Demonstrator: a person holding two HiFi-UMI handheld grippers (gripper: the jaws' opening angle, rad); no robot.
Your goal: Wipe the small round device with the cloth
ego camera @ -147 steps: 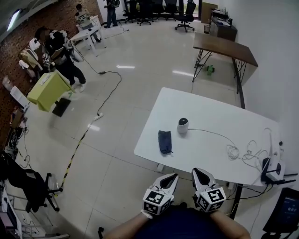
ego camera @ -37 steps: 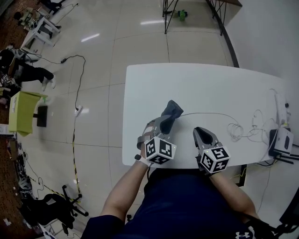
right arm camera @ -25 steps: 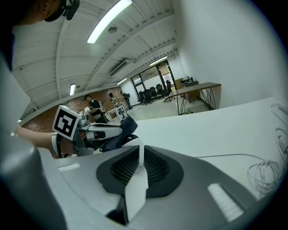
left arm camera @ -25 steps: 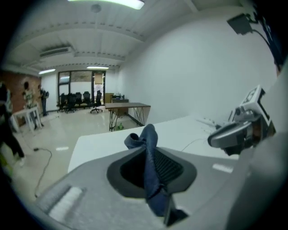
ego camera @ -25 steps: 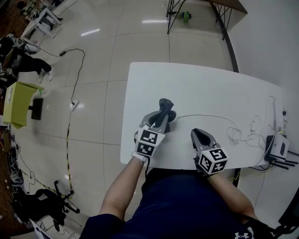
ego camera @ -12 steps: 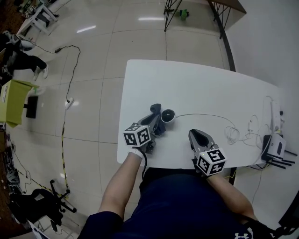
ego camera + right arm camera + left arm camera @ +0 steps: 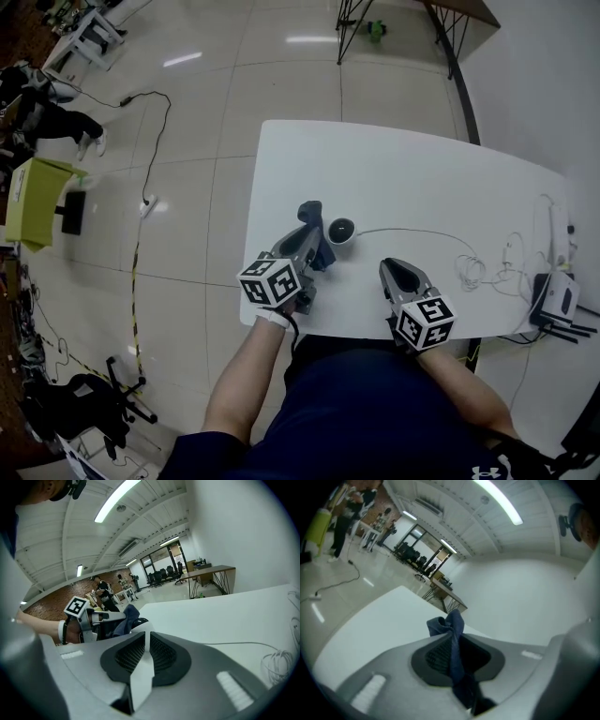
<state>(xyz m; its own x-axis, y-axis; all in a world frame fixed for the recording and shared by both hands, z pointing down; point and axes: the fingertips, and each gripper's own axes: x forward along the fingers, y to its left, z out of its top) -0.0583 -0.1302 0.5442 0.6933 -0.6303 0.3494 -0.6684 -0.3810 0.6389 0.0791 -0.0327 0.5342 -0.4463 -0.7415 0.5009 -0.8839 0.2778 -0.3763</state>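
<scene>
The person stands at the near edge of a white rectangular table (image 7: 412, 178), a claw in each hand. The left claw (image 7: 312, 242) is clamped on a dark blue cloth (image 7: 309, 217); in the left gripper view the fabric (image 7: 449, 623) is pinched between the two dark pads, with a crumpled end poking out past the tips and the rest trailing back between the jaws. The left gripper is rolled onto its side, so its marker cube faces up and to the left. The small round device (image 7: 341, 231), white with a dark top, sits on the table towards its near left part, just to the right of the cloth. From the right gripper view the cloth (image 7: 127, 616) overlaps the device's dark top (image 7: 141, 621), though I cannot tell whether it actually presses on it. The right claw (image 7: 394, 269) hovers over the near edge of the table, apart from the device on its right, jaws brought together with only a thin slit between the pads and nothing in them (image 7: 146, 644). A thin white cable (image 7: 412, 232) runs from the device across the table to a loose coil (image 7: 469, 272) near a white box with black antennas (image 7: 560, 300) at the right end.
</scene>
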